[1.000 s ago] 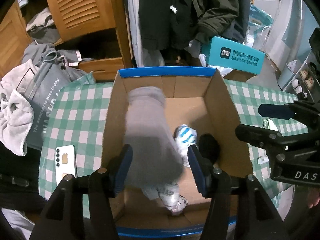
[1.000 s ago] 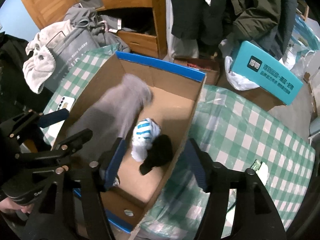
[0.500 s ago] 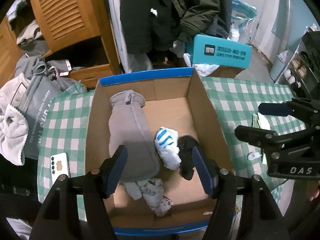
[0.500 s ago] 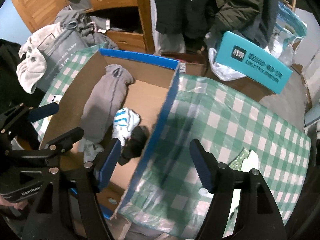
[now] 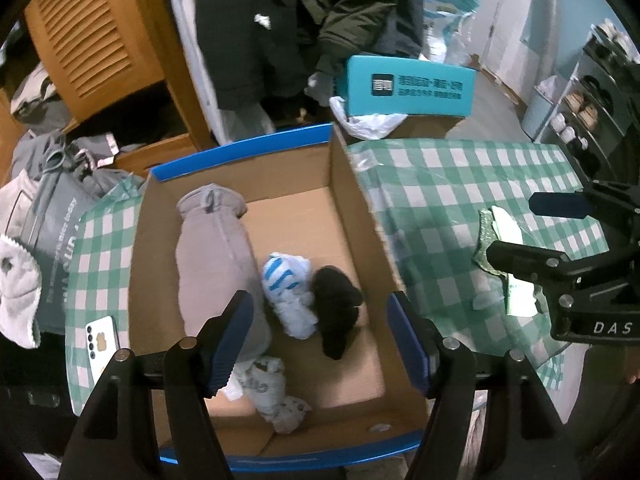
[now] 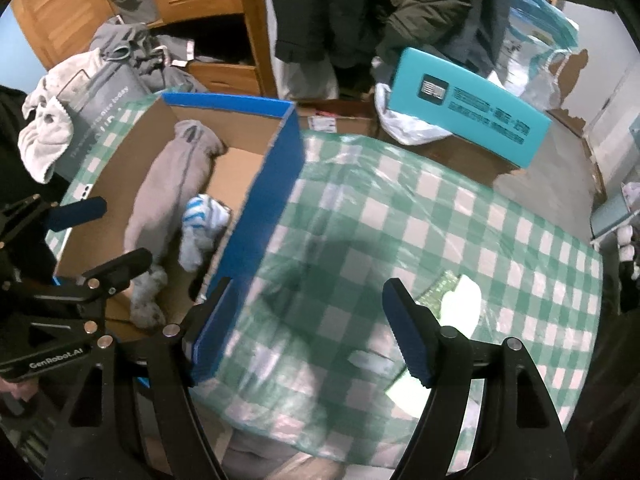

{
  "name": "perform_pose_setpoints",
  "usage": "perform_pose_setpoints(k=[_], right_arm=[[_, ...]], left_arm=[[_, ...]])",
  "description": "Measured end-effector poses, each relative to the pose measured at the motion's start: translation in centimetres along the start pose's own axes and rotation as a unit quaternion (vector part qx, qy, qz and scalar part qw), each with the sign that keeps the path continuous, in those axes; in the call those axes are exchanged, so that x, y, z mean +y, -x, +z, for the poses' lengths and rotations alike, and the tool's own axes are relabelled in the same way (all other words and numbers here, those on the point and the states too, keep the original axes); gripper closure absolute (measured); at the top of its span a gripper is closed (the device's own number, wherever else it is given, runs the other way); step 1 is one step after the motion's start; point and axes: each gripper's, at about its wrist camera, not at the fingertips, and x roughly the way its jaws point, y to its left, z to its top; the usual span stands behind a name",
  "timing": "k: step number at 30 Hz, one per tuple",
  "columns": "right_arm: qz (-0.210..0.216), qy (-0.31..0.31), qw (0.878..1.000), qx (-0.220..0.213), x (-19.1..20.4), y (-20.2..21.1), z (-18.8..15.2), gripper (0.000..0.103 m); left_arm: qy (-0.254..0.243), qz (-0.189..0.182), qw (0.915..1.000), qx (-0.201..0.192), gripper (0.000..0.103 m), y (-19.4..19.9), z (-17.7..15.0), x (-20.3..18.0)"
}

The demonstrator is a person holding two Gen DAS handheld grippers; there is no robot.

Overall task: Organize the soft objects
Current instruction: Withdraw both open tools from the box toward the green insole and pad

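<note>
A blue-rimmed cardboard box (image 5: 352, 184) (image 6: 280, 152) sits on the green checked table. In it lie a grey rolled garment (image 5: 216, 256) (image 6: 168, 192), a blue-striped white sock bundle (image 5: 288, 284) (image 6: 200, 220), a black sock bundle (image 5: 336, 304) and a pale patterned cloth (image 5: 272, 392) (image 6: 148, 296). My left gripper (image 5: 320, 336) hovers open and empty above the box's near end. My right gripper (image 6: 308, 332) is open and empty over the tablecloth, right of the box.
A white phone (image 5: 102, 340) lies on the table left of the box. A green packet and white paper (image 6: 452, 300) (image 5: 504, 248) lie on the table's right side. A teal box (image 6: 472, 108), hanging coats and a clothes pile (image 6: 80, 92) stand beyond the table.
The grey garment has dropped from my left gripper into the box and lies still. Both grippers have risen and shifted right; the right one now looks over the tablecloth.
</note>
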Motion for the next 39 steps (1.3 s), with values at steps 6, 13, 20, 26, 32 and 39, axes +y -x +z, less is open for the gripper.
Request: perform_pose_setpoints(k=[6,13,20,26,32,39], right_arm=[[-0.009,-0.021,1.0,-0.002,-2.8,0.5,-1.3,0.028],[-0.016,-0.048,0.999,-0.001,-6.0,0.7,-2.8,0.028],[-0.024,-0.07,0.997,-0.001,-8.9,1.1,-4.2,0.028],[-0.032,-0.092,0.995,0.01,-11.5,0.6,-5.9,0.027],[-0.033,-0.11,0.993,0.021,-13.4,0.0,-7.3,0.027],[-0.035,-0.131,0.99,0.034,-15.3,-0.7,-9.0,0.027]], left_arm=[[-0.026,-0.005,0.9996,0.004,0.031,-0.2,0.3,-2.6],[-0.054,-0.01,0.9985,0.007,0.03,-0.5,0.8,-5.6],[-0.079,-0.016,0.9967,0.014,0.03,-1.0,1.2,-8.4],[-0.094,-0.025,0.995,0.023,0.029,-1.7,1.5,-10.6],[-0.103,-0.043,0.9929,0.041,0.029,-2.7,1.7,-12.3],[-0.108,-0.062,0.9897,0.07,0.029,-4.7,1.4,-14.3]])
